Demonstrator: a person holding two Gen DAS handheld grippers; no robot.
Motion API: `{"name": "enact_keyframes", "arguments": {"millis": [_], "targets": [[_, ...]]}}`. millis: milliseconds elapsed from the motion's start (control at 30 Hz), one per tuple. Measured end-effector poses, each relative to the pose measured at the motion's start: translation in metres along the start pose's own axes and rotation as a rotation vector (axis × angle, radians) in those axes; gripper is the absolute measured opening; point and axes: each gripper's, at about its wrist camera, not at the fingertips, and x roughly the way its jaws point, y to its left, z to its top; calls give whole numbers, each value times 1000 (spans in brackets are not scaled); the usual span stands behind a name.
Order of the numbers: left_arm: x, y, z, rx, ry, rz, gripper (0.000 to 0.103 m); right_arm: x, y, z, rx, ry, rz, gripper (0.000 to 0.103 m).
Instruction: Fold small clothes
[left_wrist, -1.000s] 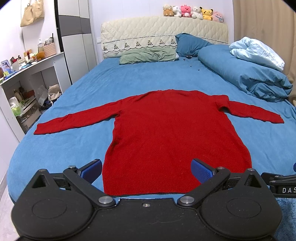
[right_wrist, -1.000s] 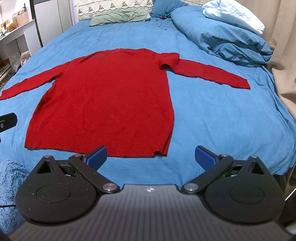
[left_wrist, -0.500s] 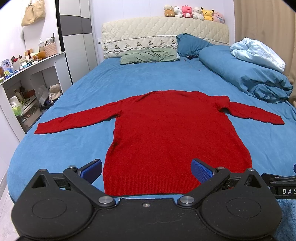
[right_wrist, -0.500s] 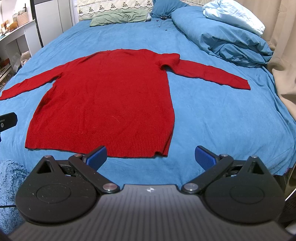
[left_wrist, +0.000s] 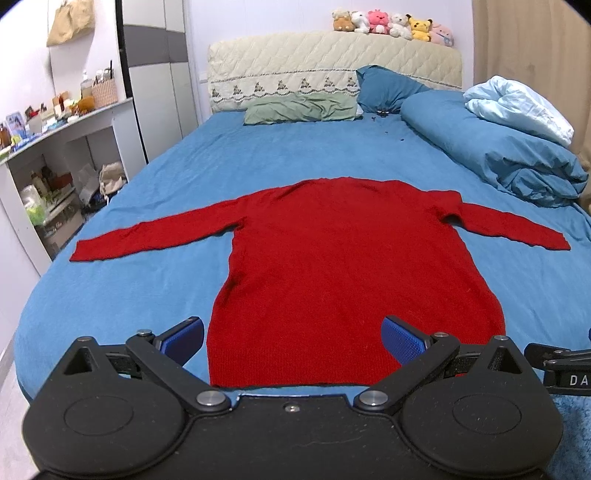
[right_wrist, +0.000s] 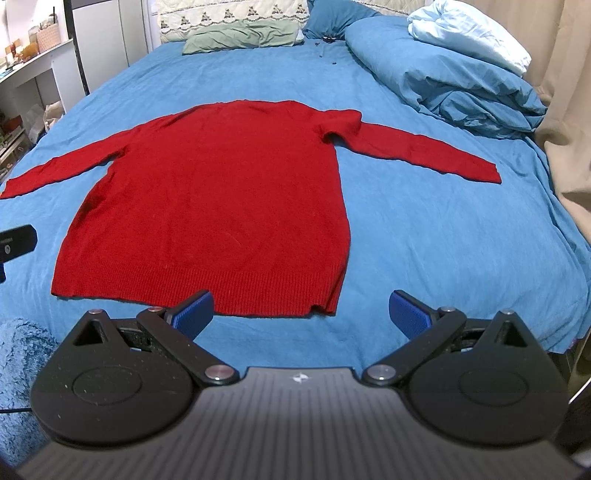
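Note:
A red knit sweater (left_wrist: 343, 258) lies flat on the blue bed (left_wrist: 155, 280), both sleeves spread out sideways and the ribbed hem nearest me. In the right wrist view the same sweater (right_wrist: 221, 206) fills the middle. My left gripper (left_wrist: 293, 341) hovers open over the hem, its blue pads wide apart with nothing between them. My right gripper (right_wrist: 301, 314) is open too, just short of the hem's right corner, holding nothing.
A rolled blue duvet (left_wrist: 495, 155) with a pale blue blanket (left_wrist: 517, 107) lies along the bed's right side. Pillows (left_wrist: 303, 107) and a headboard with plush toys (left_wrist: 391, 22) are at the far end. White shelves (left_wrist: 62, 147) stand left. A beige curtain (right_wrist: 569, 110) hangs right.
Both views have crept slightly forward toward the sweater. The sweater has not moved and both grippers stay open.

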Motion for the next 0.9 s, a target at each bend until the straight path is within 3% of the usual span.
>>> {"name": "enact_keyframes", "arguments": {"millis": [167,433,633,767,900], "targets": [[5,-3,24,16,-22,-1,103,6,-10,13,30,-2,-2,103],[55,-34,122,77,-125,-44,103,44,-71,69,186,-43,-66,103],[143,-89,184,150,-130,-113,103,99,-141,112,380,-80,-104,103],[214,-131,207,181,-65,-187,103,151,-186,129,487,-76,-148,103],[284,-174,214,227,-28,-215,103,205,-224,132,582,-74,-180,103]]}}
